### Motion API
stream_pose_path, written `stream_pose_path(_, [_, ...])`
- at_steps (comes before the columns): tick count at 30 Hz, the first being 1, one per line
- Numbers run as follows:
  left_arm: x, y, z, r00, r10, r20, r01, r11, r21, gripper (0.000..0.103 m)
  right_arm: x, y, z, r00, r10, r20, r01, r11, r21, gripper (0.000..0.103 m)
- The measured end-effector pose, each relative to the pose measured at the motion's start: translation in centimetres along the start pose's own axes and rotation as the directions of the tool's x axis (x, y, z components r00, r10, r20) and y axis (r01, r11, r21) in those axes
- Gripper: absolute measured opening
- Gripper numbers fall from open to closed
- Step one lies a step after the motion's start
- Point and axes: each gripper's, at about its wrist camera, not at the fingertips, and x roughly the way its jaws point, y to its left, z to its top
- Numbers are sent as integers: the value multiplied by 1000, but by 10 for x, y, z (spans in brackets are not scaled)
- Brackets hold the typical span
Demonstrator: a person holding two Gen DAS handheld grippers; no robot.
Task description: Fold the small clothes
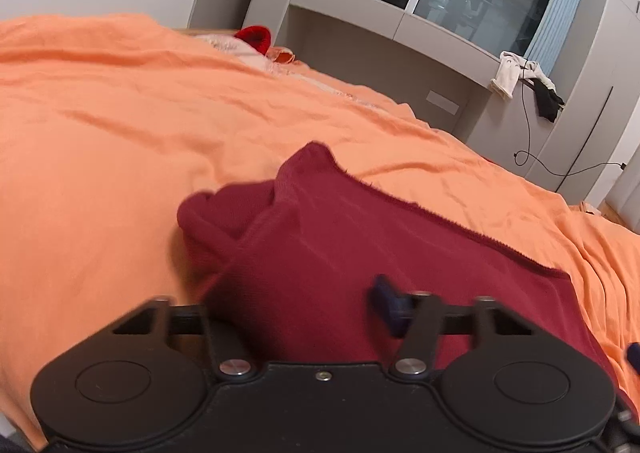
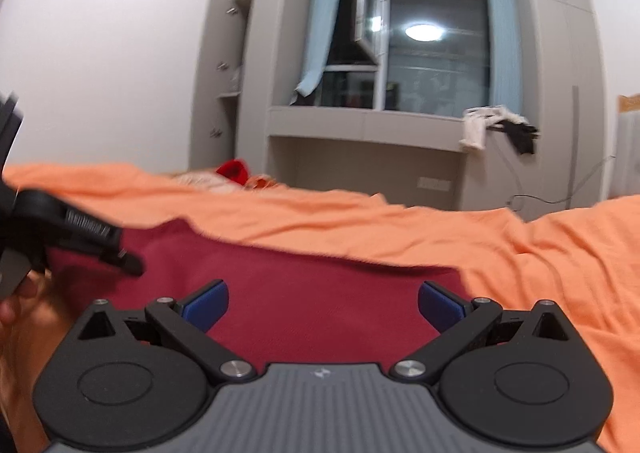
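A dark red garment (image 1: pixel 344 237) lies on the orange bedsheet (image 1: pixel 120 125), bunched at its far left end. My left gripper (image 1: pixel 296 317) sits low over its near edge; cloth drapes over the left finger, and only the blue right fingertip (image 1: pixel 386 303) shows. In the right wrist view the same garment (image 2: pixel 304 293) spreads flat under my right gripper (image 2: pixel 324 305), which is open with both blue pads (image 2: pixel 206 303) wide apart just above the cloth. The left gripper's body (image 2: pixel 72 233) shows at the left edge there.
A bright red item (image 1: pixel 256 37) and pale cloth lie at the bed's far end. Grey cabinets and a window ledge (image 1: pixel 360 1) stand beyond the bed, with white and black clothes (image 1: pixel 524 81) hanging and a cable (image 1: pixel 528 149) down the wall.
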Motion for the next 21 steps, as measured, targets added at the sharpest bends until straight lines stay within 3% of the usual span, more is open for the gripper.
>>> stream_pose_path(2, [-2, -8, 6, 1000, -4, 27, 3, 1000, 29, 31, -4, -15, 6, 1000, -26, 4, 25, 999, 44, 103])
stream_pose_path(4, [-5, -19, 13, 998, -24, 57, 20, 998, 67, 24, -7, -32, 12, 998, -63, 6, 62, 994, 91, 103])
stream_pose_path(9, [-20, -64, 27, 984, -121, 134, 93, 975, 202, 16, -13, -74, 25, 990, -138, -1, 136, 975, 177, 103])
stream_pose_path(15, [-38, -137, 18, 954, -264, 144, 191, 902, 388, 13, -21, -121, 40, 973, -232, 10, 222, 943, 248, 103])
stream_pose_path(21, [-46, -192, -17, 932, -351, 85, 257, 810, 527, 13, -21, -160, 43, 954, -298, -38, 295, 905, 306, 103])
